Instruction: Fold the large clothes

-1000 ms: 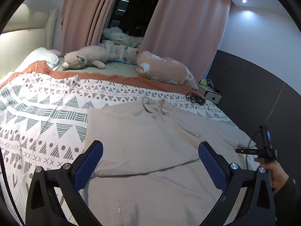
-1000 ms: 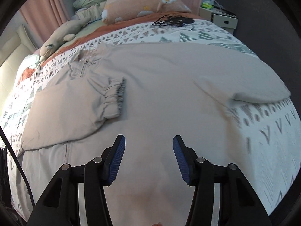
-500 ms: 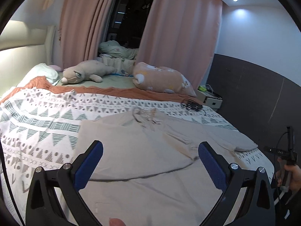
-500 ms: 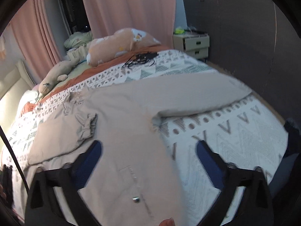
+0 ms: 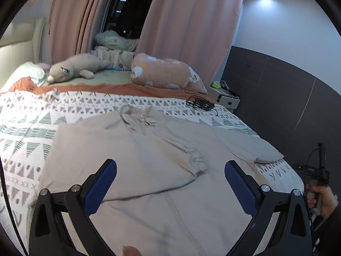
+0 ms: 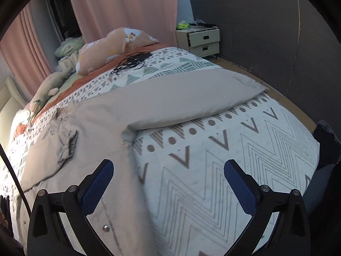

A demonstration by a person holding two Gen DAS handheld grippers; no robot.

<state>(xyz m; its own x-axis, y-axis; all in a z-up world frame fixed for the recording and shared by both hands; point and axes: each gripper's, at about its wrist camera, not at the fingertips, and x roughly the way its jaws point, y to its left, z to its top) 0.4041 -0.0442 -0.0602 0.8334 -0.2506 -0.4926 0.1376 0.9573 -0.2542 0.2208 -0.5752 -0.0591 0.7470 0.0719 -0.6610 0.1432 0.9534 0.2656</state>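
Swung rightward off the jacket (image 6: 89,128) spread on the bed (image 6: 234,170), right gripper (image 6: 168,181) has just gaped empty like the left gripper (image 5: 170,183); best pinch the unfolded sleeve (image 6: 191,98) at one o'clock by its cuff.

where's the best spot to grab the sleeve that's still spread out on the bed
Likely at its cuff end, the tip that lies flat near the bed's edge on the patterned duvet. Come in from that open side with the right tongs, low and level, since the other sleeve is already folded across the jacket's body.
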